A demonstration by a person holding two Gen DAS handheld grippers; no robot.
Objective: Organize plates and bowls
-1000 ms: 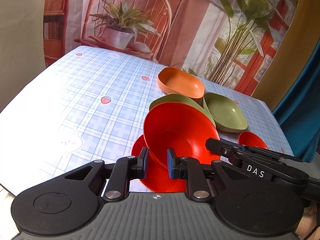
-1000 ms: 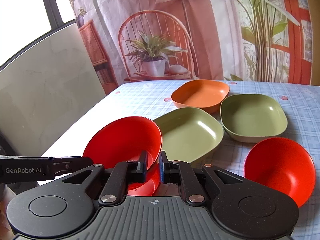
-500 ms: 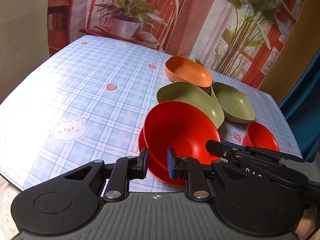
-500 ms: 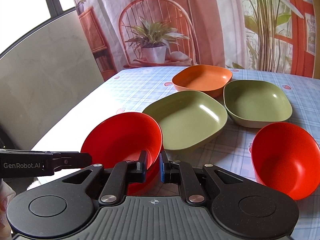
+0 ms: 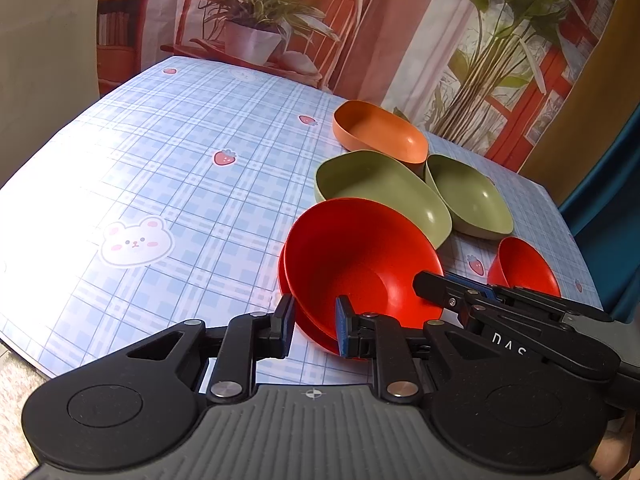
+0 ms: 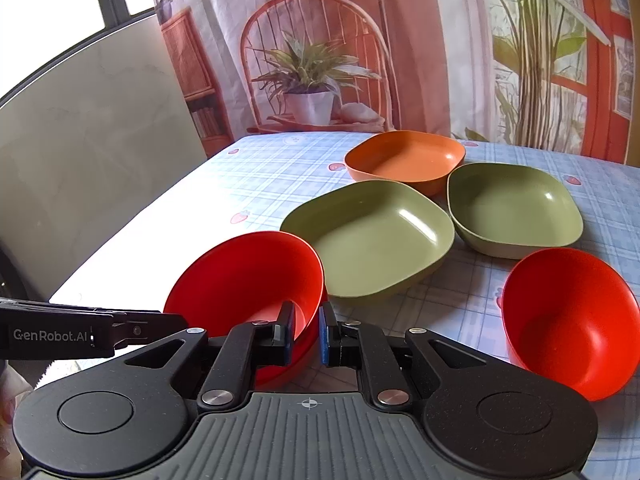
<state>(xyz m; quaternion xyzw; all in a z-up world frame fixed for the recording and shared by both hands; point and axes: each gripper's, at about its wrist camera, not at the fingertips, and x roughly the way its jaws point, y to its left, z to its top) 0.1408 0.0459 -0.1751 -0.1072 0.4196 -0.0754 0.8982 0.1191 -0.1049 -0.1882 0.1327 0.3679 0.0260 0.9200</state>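
Both my left tongs and right tongs pinched the nested red bowls' rims, steadying the stack.

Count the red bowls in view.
3. One red bowl is gripped by both jaws, nested in a second red bowl beneath it; a third sits alone, right of the green dishes. More could be nested unseen.

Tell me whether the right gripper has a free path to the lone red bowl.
Probably not yet: the right gripper is shut on the stacked red bowls. Once released, the lone red bowl sits unobstructed.
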